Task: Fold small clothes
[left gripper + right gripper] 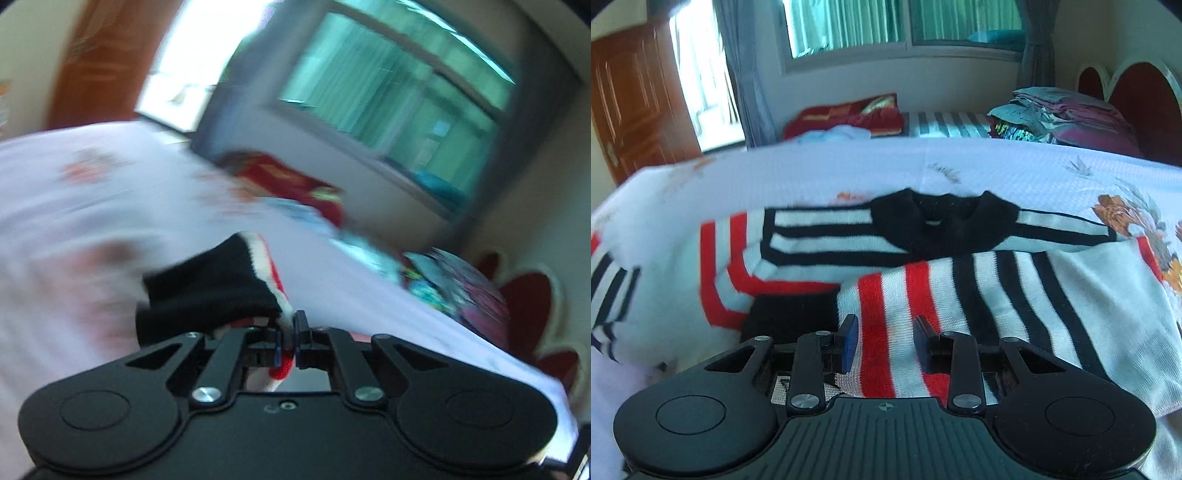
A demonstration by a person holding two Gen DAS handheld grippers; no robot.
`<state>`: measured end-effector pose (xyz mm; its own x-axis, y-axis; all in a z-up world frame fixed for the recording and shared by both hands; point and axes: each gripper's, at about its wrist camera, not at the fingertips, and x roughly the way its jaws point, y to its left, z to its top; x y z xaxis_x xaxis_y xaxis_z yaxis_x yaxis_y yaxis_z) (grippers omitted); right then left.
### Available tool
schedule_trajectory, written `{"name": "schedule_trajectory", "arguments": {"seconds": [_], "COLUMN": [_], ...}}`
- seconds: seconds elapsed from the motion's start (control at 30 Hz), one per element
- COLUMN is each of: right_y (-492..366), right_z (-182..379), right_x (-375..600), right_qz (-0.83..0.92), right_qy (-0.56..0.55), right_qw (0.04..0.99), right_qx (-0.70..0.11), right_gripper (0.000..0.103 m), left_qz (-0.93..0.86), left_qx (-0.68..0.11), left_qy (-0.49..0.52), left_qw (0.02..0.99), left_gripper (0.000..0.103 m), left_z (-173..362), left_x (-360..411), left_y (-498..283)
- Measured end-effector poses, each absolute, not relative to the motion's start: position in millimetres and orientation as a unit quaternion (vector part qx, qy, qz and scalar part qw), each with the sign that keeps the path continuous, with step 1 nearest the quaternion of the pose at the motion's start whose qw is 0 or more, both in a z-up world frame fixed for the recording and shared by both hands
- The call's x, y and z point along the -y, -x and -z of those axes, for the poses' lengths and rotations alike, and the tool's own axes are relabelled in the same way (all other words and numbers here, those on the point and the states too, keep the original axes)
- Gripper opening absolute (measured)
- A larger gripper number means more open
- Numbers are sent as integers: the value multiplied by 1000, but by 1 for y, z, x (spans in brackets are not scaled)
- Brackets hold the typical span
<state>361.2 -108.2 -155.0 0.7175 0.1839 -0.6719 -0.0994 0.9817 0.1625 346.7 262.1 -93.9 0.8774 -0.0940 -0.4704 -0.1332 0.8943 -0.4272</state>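
Observation:
A small striped sweater, white with red and black stripes and a black collar, lies on a white floral bed sheet. One side is folded over the middle. My right gripper is open, just above the folded striped part near the hem. In the blurred left wrist view my left gripper is shut on the sweater's black cuff and striped edge, held above the sheet.
A pile of folded clothes sits at the bed's far right by a red headboard. A red cushion and a light blue cloth lie at the far edge. A window and a wooden door stand behind.

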Motion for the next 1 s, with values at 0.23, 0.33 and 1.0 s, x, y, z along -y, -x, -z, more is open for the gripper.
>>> {"name": "schedule_trajectory", "arguments": {"seconds": [0.23,0.33,1.0], "right_y": [-338,-327,-316], "right_z": [138,137,126], "right_x": [154,179,159], "right_qz": [-61,-45,-146], "right_qy": [-81,-92,-86], "right_qw": [929,929,922], "right_qx": [-357,-356,-348], "right_gripper": [33,33,72], "left_qz": [149,199,113], "left_qx": [-282,-312,-335], "left_qy": [163,128,-24], "left_qw": [934,920,935], "left_gripper": [5,5,65], "left_z": [94,114,133], "left_x": [-119,-59,-72], "left_y": [-383,-390,-330]}}
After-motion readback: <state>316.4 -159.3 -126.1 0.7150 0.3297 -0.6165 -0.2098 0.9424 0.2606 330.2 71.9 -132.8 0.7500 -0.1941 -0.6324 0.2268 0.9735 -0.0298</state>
